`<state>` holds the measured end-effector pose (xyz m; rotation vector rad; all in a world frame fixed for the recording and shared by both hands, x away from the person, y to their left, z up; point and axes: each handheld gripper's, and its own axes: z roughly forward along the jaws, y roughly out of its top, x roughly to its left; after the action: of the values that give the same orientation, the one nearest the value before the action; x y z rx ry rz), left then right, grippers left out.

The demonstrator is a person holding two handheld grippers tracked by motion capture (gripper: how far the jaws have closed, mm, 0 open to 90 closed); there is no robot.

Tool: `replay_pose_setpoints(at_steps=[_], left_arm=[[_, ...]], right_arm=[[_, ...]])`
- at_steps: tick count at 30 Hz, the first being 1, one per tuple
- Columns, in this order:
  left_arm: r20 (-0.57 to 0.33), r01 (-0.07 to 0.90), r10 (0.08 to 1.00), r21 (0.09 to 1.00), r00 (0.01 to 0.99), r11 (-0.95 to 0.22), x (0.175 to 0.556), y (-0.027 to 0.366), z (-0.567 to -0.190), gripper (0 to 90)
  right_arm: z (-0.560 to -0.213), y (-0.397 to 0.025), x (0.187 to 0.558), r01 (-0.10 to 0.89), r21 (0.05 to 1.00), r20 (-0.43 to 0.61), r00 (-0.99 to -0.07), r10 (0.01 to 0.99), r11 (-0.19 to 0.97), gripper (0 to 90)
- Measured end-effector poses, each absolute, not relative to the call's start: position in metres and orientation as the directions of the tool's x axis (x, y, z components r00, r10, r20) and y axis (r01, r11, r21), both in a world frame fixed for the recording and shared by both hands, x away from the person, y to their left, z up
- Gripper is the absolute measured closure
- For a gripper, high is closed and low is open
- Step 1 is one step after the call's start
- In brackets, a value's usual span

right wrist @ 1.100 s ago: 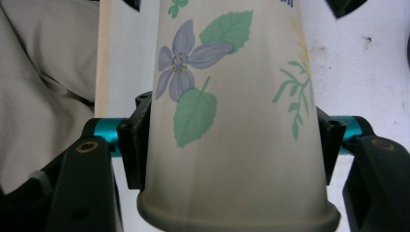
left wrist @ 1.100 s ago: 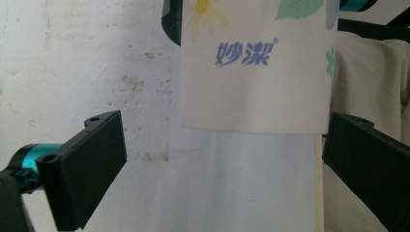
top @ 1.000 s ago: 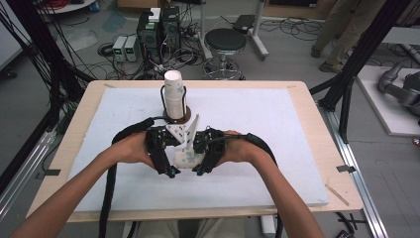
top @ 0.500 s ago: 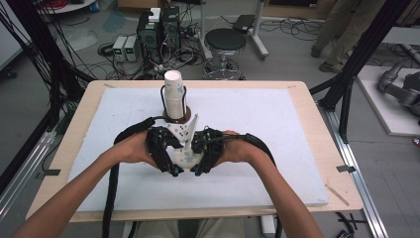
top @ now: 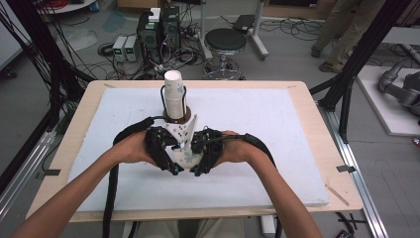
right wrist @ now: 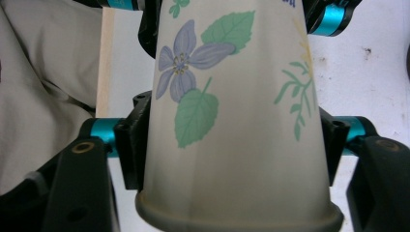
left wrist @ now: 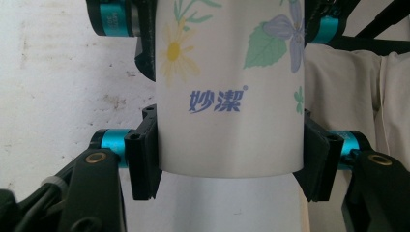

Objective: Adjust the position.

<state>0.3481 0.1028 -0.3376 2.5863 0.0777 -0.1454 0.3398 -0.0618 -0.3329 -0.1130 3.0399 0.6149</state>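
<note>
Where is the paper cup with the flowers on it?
In the high view, the white flowered paper cup sits mid-table, clamped between the left tool and the right tool, just in front of the cup stack in its wire holder.

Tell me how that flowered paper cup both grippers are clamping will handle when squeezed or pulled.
The flowered paper cup is probably light and thin-walled. Its wall looks faintly creased between the left gripper jaws, so a harder squeeze may crush it. The rolled rim seen by the right gripper likely stiffens that end. Its smooth taper could let it slip.
</note>
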Motion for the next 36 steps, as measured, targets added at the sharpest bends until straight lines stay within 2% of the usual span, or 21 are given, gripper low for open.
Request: replay_pose_setpoints(at_steps=[2,3,11,15,23,25,26,28,29,33,36], left_arm=[[-0.116,0.088,0.032,0.522,0.993,-0.849,0.347,0.103,-0.338,36.8],[-0.115,0.085,0.029,0.516,0.993,-0.853,0.346,0.103,-0.338,36.9],[-0.123,0.097,0.039,0.517,0.992,-0.85,0.346,0.103,-0.34,36.9],[-0.124,0.106,0.049,0.517,0.991,-0.85,0.345,0.103,-0.342,36.9],[-0.101,0.064,0.017,0.483,0.995,-0.873,0.347,0.1,-0.346,36.9],[-0.128,0.108,0.049,0.507,0.991,-0.855,0.343,0.099,-0.349,36.8],[-0.11,0.073,0.022,0.485,0.994,-0.872,0.346,0.1,-0.348,36.9],[-0.133,0.11,0.049,0.506,0.99,-0.855,0.343,0.099,-0.352,36.9],[-0.12,0.086,0.031,0.491,0.992,-0.867,0.344,0.1,-0.352,36.9],[-0.142,0.132,0.067,0.517,0.988,-0.846,0.341,0.101,-0.357,36.9],[-0.123,0.103,0.046,0.507,0.991,-0.856,0.342,0.103,-0.355,36.9]], right_arm=[[-0.333,-0.062,0.34,-0.08,0.392,-0.045,-0.997,-0.068,0.916,28.3],[-0.333,-0.062,0.34,-0.083,0.398,-0.045,-0.996,-0.07,0.913,22.9],[-0.329,-0.064,0.341,-0.068,0.443,-0.051,-0.997,-0.05,0.894,15.2],[-0.324,-0.068,0.342,-0.057,0.481,-0.048,-0.998,-0.039,0.875,15.3],[-0.315,-0.073,0.342,-0.059,0.531,-0.057,-0.998,-0.034,0.845,15.3],[-0.313,-0.074,0.343,-0.061,0.544,-0.063,-0.998,-0.031,0.837,15.3],[-0.312,-0.075,0.343,-0.055,0.55,-0.06,-0.998,-0.027,0.833,15.2],[-0.31,-0.076,0.342,-0.052,0.558,-0.061,-0.998,-0.022,0.828,15.3],[-0.309,-0.077,0.343,-0.055,0.565,-0.065,-0.998,-0.022,0.823,15.3],[-0.309,-0.077,0.342,-0.051,0.567,-0.062,-0.998,-0.02,0.822,15.3],[-0.308,-0.078,0.343,-0.055,0.575,-0.066,-0.998,-0.021,0.817,15.3]])
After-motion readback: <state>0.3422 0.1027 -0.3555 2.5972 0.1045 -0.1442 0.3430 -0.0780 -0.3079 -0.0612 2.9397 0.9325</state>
